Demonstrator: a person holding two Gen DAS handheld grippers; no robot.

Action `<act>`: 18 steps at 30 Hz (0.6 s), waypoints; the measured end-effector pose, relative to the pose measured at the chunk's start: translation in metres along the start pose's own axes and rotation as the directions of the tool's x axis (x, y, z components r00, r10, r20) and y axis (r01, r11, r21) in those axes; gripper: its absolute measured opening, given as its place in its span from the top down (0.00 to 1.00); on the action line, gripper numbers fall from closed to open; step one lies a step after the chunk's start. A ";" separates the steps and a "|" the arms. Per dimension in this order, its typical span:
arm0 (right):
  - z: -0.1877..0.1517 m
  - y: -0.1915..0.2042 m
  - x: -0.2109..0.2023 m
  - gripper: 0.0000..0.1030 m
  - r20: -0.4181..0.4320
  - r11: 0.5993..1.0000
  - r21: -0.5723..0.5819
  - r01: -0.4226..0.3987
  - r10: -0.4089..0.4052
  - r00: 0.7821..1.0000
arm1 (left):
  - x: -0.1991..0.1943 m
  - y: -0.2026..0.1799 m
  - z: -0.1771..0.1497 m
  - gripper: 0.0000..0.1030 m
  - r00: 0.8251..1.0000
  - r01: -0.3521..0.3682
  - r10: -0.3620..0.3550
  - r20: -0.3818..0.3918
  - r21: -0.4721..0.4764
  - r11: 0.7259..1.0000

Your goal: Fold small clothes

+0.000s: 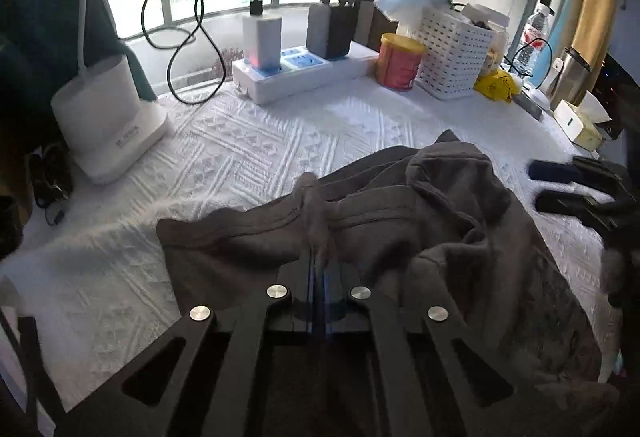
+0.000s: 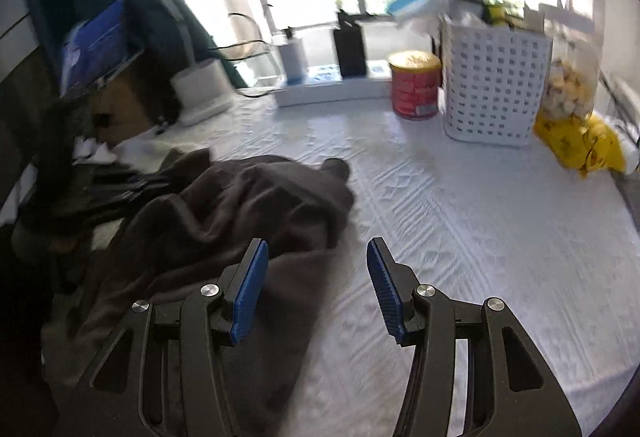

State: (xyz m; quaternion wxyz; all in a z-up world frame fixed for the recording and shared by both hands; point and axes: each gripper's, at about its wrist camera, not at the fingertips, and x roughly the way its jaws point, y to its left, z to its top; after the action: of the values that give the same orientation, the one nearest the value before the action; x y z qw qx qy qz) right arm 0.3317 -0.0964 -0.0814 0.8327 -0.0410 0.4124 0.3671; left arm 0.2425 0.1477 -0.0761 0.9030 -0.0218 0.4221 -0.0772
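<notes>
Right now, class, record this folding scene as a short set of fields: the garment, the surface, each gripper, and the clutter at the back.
garment: dark grey garment, crumpled, unfolded
surface: white textured cloth
left gripper: shut on a ridge of the garment
right gripper: open, nothing between its pads, over the garment's edge
back clutter: white basket, red tin, power strip
fold: not yet begun

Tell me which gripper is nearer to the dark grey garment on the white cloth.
Left. The left gripper is shut on a raised ridge of the dark grey garment. The right gripper is open above the garment's edge, its fingers pinching nothing.
</notes>
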 end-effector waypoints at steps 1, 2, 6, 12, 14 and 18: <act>0.004 -0.005 0.006 0.47 -0.004 1.000 0.024 -0.007 0.007 1.000 | -0.004 -0.001 0.000 0.98 1.000 -0.001 0.001 0.017 0.003 1.000; 0.007 -0.009 0.011 0.47 -0.005 0.999 0.042 -0.014 0.014 1.000 | -0.012 -0.001 0.000 0.98 0.999 -0.006 0.006 0.044 0.001 1.000; 0.018 -0.025 0.035 0.47 -0.011 0.991 0.108 -0.083 0.085 0.996 | -0.039 0.011 0.003 0.98 0.988 -0.057 0.061 0.145 -0.031 0.998; 0.026 -0.023 0.049 0.89 -0.011 0.983 0.121 -0.135 0.138 0.990 | -0.039 0.036 -0.006 0.98 0.980 -0.122 0.136 0.145 -0.101 0.987; 0.035 -0.018 0.042 0.90 0.023 0.988 0.096 -0.123 0.122 0.992 | -0.045 0.036 -0.005 0.98 0.975 -0.137 0.154 0.163 -0.111 0.984; 0.056 -0.010 0.034 0.90 0.065 0.995 0.037 -0.095 0.093 0.994 | -0.061 0.038 -0.001 0.98 0.955 -0.175 0.203 0.215 -0.141 0.974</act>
State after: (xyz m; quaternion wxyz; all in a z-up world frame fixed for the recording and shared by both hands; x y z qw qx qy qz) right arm 0.3878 -0.0630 -0.0714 0.8277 0.0068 0.3948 0.3987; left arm 0.2075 0.1949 -0.0342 0.9456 -0.0445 0.3199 0.0381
